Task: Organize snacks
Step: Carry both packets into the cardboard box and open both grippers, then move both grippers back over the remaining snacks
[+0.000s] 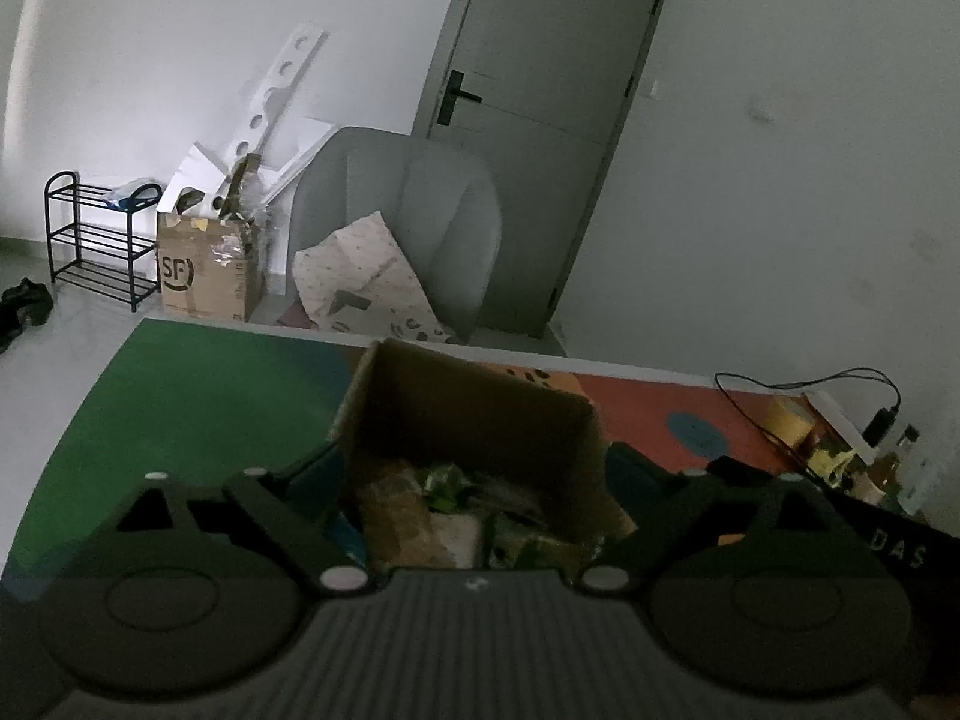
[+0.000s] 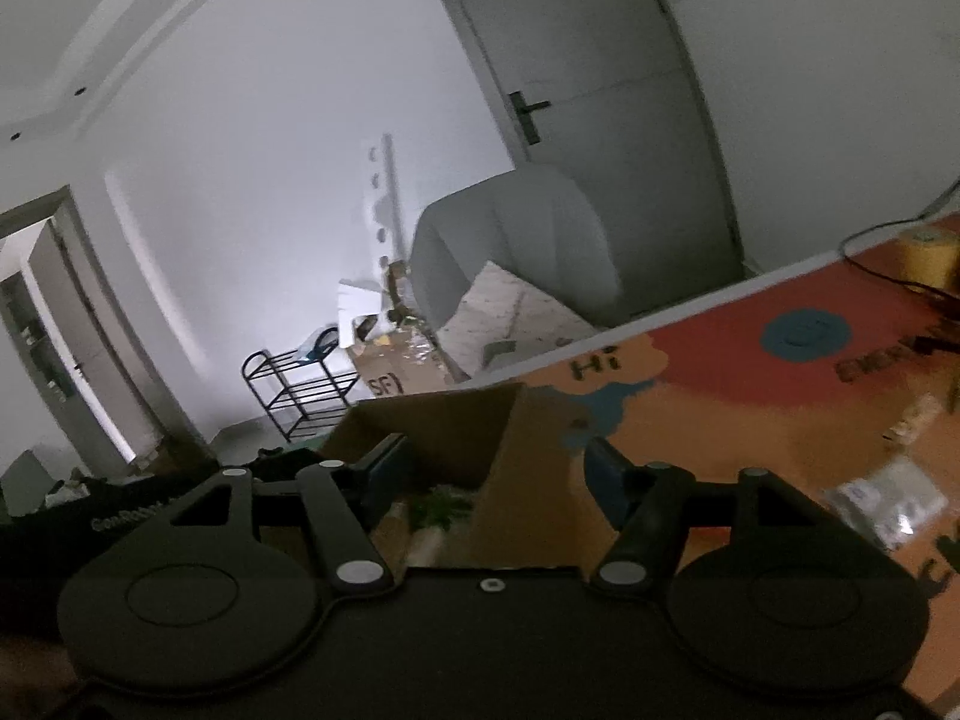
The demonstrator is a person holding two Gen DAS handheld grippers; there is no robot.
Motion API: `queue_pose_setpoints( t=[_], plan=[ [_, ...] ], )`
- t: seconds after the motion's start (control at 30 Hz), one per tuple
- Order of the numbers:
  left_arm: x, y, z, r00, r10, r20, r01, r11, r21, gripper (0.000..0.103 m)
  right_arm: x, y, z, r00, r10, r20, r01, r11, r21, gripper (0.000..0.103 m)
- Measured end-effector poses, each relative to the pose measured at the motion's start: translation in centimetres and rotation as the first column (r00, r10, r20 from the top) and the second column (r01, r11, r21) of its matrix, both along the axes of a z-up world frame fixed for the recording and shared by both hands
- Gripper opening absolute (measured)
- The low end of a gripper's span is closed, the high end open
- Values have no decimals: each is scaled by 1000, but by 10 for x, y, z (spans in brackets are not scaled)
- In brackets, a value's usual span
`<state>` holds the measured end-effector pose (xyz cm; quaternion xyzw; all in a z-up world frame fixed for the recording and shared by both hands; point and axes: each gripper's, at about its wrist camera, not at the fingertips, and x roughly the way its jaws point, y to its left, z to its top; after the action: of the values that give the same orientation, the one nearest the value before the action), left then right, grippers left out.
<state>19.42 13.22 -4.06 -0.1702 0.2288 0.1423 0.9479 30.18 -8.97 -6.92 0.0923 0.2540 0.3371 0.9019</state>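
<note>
On the colourful table mat sits an open cardboard box, and both grippers are parked right at it. Left gripper has its jaws spread wide, one finger on each side of the box's near end, so the box basically sits between them; whether the pads touch the cardboard is hard to say, it's pretty dim. Inside the box there's a jumble of snack packets, some green, some tan, straight ahead of the left gripper and low in its view.

Right gripper is also open, jaws apart with nothing pinched. It straddles the box's right wall: one finger over the inside, the other outside over the mat. A clear packet lies on the mat off to its right, well apart from the box.
</note>
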Motion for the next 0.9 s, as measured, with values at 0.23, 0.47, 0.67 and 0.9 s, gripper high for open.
queue_pose_setpoints(
  t=[0.23, 0.47, 0.67, 0.9],
  plan=[
    [4, -20, -3, 999, -29, -21, 30, 1000, 10, 99, 1, -26, -8, 999, -43, -16, 43, 999, -10, 78],
    [10, -38, -4, 998, -55, -34, 56, 998, 15, 101, 1, -52, -10, 996, -91, -7, 91, 996, -20, 91],
    [15, -53, -3, 996, -77, -33, 78, 997, 20, 103, 1, -75, -13, 992, -128, -17, 128, 992, -20, 98],
    [22, -71, -4, 993, -115, -34, 115, 993, 21, 103, 4, -99, -18, 984, -174, -36, 173, 985, -25, 101]
  ],
)
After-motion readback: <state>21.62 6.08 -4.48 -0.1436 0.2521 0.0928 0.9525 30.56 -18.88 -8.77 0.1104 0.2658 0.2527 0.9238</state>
